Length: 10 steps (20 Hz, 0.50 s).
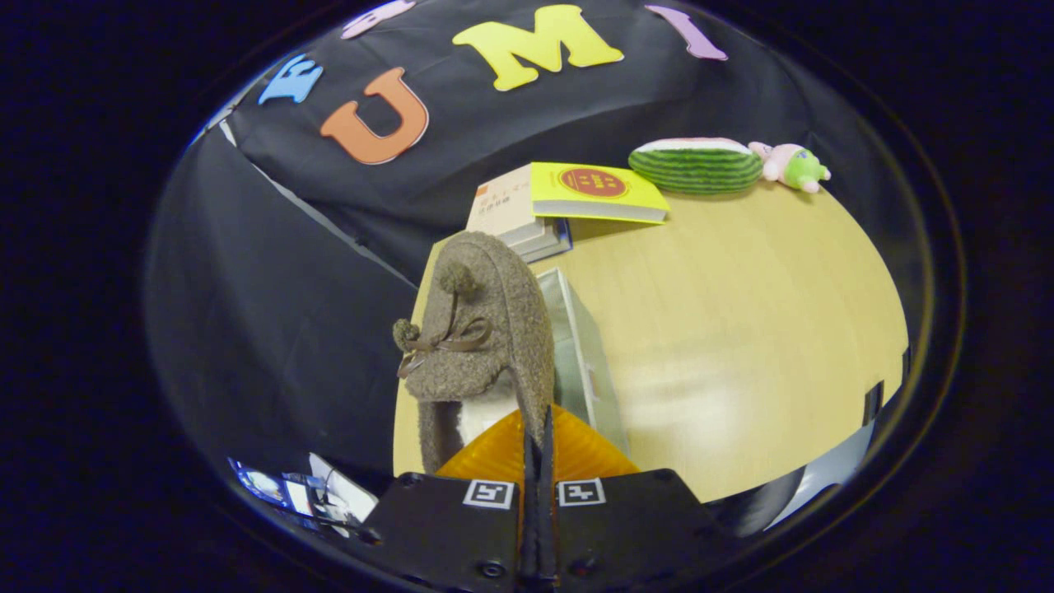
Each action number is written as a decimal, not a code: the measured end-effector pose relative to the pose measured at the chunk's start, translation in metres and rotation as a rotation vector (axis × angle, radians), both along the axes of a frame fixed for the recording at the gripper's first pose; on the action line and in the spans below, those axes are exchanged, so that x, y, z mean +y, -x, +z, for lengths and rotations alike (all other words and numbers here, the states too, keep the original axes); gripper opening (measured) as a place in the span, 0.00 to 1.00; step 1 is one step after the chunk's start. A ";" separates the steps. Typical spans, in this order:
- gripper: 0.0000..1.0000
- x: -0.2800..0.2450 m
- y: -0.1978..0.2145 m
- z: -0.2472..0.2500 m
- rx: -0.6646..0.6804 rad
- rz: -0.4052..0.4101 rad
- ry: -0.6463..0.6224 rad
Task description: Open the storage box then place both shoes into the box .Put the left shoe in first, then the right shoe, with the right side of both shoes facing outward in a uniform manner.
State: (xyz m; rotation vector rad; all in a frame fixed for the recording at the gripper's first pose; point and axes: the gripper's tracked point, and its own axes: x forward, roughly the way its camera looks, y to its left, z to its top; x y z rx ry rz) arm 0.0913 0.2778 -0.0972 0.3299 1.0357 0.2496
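A fuzzy grey-brown slipper (486,329) with a pom-pom bow and white lining hangs in the air just ahead of my gripper (539,428). Both fingers are pressed together on the rim of the slipper's opening, so the gripper is shut on it. Behind and to the right of the slipper lies the clear storage box (580,354) on the wooden table (741,329); only its upper edge and one side show, and I cannot tell whether its lid is open. The slipper's toe points away from me, over the table's left edge.
A stack of books (568,206) with a yellow one on top lies at the table's far side. A watermelon plush (696,165) and a small pink-and-green plush toy (790,165) sit further right. Some papers (305,490) lie low beyond the table's left edge.
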 end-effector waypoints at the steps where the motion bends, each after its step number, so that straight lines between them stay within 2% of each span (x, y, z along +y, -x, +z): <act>1: 0.06 0.001 -0.001 -0.005 0.008 -0.009 0.012; 10: 0.06 0.002 0.005 -0.049 0.101 -0.030 0.051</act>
